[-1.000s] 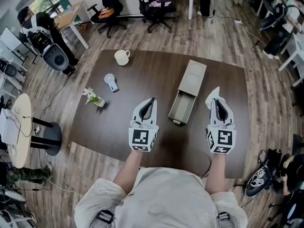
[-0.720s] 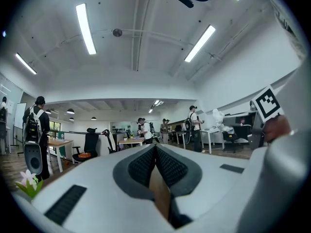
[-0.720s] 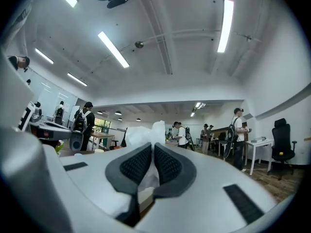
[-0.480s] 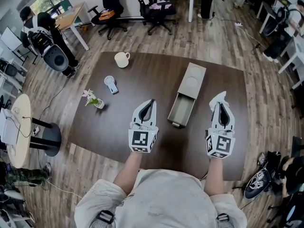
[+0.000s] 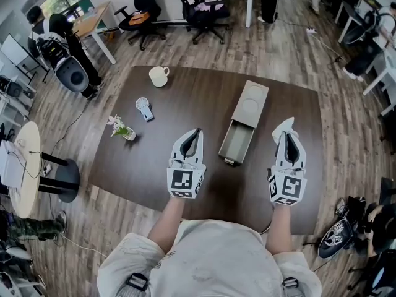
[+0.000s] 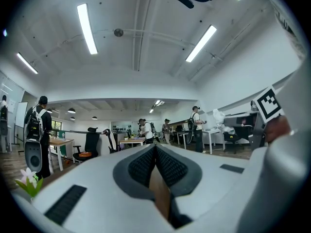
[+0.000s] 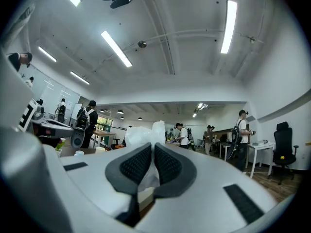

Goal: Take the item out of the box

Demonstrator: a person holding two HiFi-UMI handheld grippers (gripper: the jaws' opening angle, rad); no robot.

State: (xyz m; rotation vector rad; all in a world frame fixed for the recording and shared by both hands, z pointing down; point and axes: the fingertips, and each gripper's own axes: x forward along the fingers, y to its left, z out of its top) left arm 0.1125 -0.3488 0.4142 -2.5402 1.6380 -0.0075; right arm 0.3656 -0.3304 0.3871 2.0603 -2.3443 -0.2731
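Pinching a white crumpled item point(image 5: 282, 126), the right tongs point(image 5: 286, 134) have their jaws drawn almost together, with only the thin wad keeping the pads apart. In the right gripper view the item bulges up past the tips, its lower part squeezed between the 2 ribbed pads. The tongs hold it above the desk point(image 5: 185, 98), out at 3 o'clock from the box point(image 5: 253, 100) and clear of it.

The box lies near the middle of the desk, its long side running roughly from 12 to 6 o'clock. Its drawer point(image 5: 237, 138) is slid out toward 6 o'clock.

At 9 o'clock from the drawer, the left tongs point(image 5: 198, 130) have their jaws fully closed, pad against pad. The left gripper view shows nothing between them. Both pairs of tongs point toward 12 o'clock, 1 on each side of the drawer, and neither touches the box.

Farther off on the desk, a cup point(image 5: 159, 75) stands at 11 o'clock. A small fan point(image 5: 145, 107) lies at 10 o'clock and a flower point(image 5: 121, 127) in a little pot at 9 o'clock, all well apart from the box.
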